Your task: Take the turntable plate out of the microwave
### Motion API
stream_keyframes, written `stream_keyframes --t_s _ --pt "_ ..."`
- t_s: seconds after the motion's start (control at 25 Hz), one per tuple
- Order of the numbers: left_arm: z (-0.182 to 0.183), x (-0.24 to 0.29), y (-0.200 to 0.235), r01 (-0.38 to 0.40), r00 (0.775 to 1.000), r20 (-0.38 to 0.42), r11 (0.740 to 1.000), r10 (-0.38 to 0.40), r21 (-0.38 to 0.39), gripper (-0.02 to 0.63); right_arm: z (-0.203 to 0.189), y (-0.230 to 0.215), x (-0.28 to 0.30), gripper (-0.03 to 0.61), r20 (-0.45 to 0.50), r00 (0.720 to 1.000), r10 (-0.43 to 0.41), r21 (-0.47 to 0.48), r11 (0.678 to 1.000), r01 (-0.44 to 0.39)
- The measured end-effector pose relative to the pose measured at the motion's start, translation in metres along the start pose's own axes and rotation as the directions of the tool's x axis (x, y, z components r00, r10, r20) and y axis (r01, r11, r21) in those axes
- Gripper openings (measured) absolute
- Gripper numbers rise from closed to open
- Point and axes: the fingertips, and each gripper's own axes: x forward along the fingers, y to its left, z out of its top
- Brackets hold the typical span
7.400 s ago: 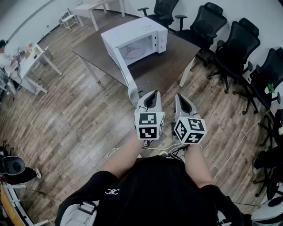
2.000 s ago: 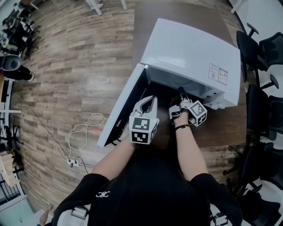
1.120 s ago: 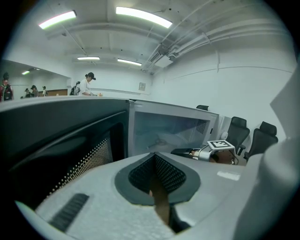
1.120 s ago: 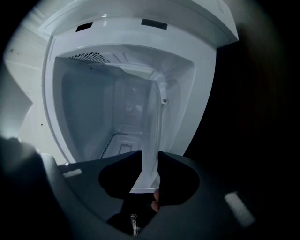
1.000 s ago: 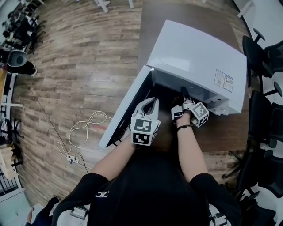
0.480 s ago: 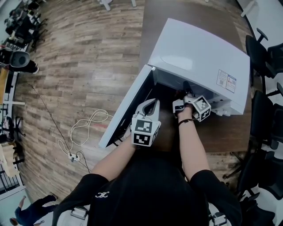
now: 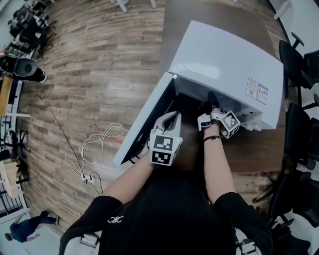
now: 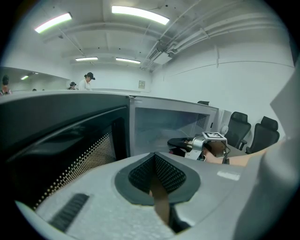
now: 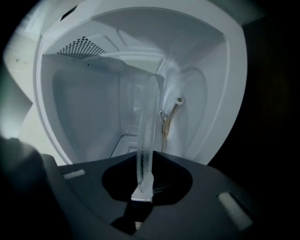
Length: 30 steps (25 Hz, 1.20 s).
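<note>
A wood-plank floor [image 7: 84, 64] spreads left of the dark brown desk [image 7: 259, 149]. A white cable [image 7: 99, 137] loops on it near the desk's left edge. Black office chairs [image 7: 299, 124] stand off the right edge. White walls [image 8: 243, 84] and bright ceiling strip lights [image 8: 140, 14] enclose the room.

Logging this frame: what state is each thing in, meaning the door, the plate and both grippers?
microwave door: swung wide open.
turntable plate: inside the microwave, not yet out, held by its rim.
right gripper: reaching into the cavity; has just been closing, now shut on the plate's rim.
left gripper: shut, empty, outside by the open door.
</note>
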Motion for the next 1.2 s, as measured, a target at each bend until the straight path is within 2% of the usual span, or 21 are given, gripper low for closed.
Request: stream_keyframes --t_s 0.28,0.6,0.76,1.2 --pt "0.005 -0.008 -0.004 0.006 1.0 0.017 1.0 -0.006 0.024 0.009 -0.008 0.015 -0.017 0.044 0.005 0.999 0.032 0.058 0.998 -0.032" --pt "0.013 -0.015 -0.003 0.007 0.999 0.044 0.999 -0.009 0.033 0.009 -0.024 0.05 -0.04 0.044 -0.036 0.993 0.108 0.021 0.994 -0.107" --pt "0.019 -0.019 0.0 0.002 0.998 0.061 1.0 -0.003 0.025 0.009 -0.037 0.061 -0.059 0.044 -0.071 0.991 0.112 -0.027 0.993 -0.114" --pt "0.026 -0.042 -0.006 0.05 0.993 0.107 0.998 -0.055 0.044 0.009 -0.066 0.076 -0.129 0.046 -0.091 0.988 0.126 -0.026 0.991 -0.129"
